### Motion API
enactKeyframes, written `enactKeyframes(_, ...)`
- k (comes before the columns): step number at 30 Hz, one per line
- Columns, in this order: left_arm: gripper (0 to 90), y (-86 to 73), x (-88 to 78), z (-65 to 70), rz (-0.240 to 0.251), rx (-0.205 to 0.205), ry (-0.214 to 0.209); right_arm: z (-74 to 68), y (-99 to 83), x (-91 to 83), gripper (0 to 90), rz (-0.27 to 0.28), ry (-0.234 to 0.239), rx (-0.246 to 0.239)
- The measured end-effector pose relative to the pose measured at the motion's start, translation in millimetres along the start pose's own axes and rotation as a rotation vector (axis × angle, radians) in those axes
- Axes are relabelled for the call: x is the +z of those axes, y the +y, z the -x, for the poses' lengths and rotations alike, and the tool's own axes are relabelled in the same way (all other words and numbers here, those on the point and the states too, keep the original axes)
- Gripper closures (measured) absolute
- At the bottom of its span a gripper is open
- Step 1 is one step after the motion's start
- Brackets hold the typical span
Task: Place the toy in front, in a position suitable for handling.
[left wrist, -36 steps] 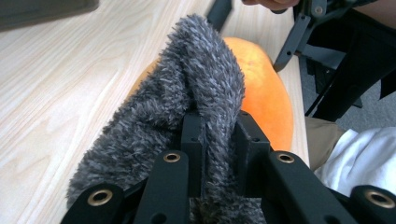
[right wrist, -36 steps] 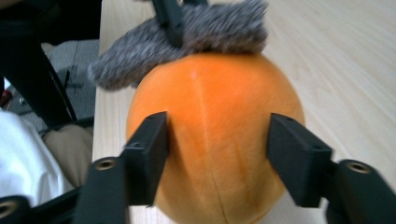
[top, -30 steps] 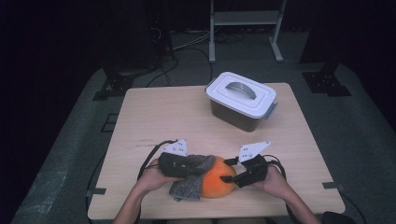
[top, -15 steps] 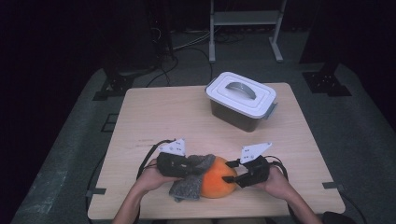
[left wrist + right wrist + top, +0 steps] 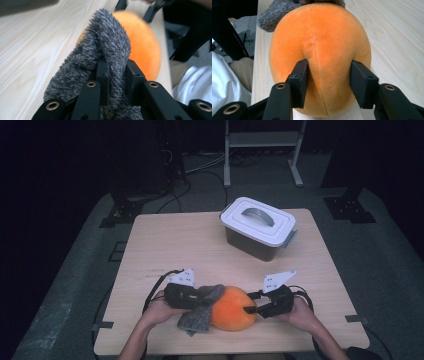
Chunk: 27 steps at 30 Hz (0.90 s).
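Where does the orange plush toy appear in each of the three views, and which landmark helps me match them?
High view: the orange plush toy lies near the table's front edge, between the two grippers.
Left gripper view: the toy is at upper right, behind the grey fuzzy cloth.
Right gripper view: the toy is at centre, its near end pinched between the black jaws.
Shared landmark: the grey fuzzy cloth, touching the toy.

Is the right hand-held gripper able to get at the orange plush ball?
Probably yes: the right hand-held gripper already pinches the orange plush ball, jaws just closing, with nothing between.
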<state>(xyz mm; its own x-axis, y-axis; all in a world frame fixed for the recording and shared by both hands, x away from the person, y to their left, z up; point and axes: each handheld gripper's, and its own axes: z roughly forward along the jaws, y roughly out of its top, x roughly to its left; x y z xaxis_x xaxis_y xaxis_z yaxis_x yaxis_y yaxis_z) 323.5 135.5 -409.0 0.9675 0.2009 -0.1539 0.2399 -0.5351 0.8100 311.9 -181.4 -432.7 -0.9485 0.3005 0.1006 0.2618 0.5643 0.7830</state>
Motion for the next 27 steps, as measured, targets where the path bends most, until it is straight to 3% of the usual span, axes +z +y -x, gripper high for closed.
enactKeyframes(2, 75.7, 4.0, 3.8, 4.1, 0.013, 0.013, -0.025, -0.6, 0.6, 0.3, 49.9, -0.001, -0.001, -0.003)
enactKeyframes(5, 75.7, 2.8, 8.3, 4.8, -0.006, 0.014, -0.037, -2.7, 1.6, 0.4, 48.2, -0.008, -0.004, -0.010)
enactKeyframes(10, 75.8, -3.2, 9.9, 3.1, -0.051, 0.013, -0.039, -0.8, 8.1, -1.2, 30.5, 0.012, 0.025, 0.023)
enactKeyframes(13, 75.7, -3.3, 9.7, 3.0, -0.048, 0.009, -0.044, 2.4, 9.3, 3.6, 22.5, 0.002, 0.021, 0.053)
enactKeyframes(15, 75.7, -1.7, 8.4, 2.7, -0.050, 0.011, -0.039, 4.0, 8.2, 8.6, 22.9, -0.005, 0.027, 0.079)
enactKeyframes(17, 75.7, 2.4, 5.9, 5.0, -0.052, 0.024, -0.024, 3.4, 8.1, 9.9, 28.7, 0.001, 0.038, 0.087)
enactKeyframes(19, 75.7, 6.8, 3.5, 6.7, -0.029, 0.031, -0.030, -0.1, 8.9, 9.2, 35.7, 0.004, 0.038, 0.063)
enactKeyframes(22, 75.7, 15.7, 3.1, 11.4, 0.009, 0.038, -0.027, -11.6, 13.1, 9.6, 41.4, 0.007, 0.029, -0.013)
enactKeyframes(25, 75.7, 16.3, 5.1, 12.1, -0.004, 0.040, -0.024, -23.2, 17.4, 11.7, 44.7, -0.007, 0.001, -0.101)
enactKeyframes(27, 75.8, 13.2, 5.8, 10.3, -0.026, 0.034, -0.017, -22.1, 17.0, 11.3, 45.8, -0.012, -0.002, -0.094)
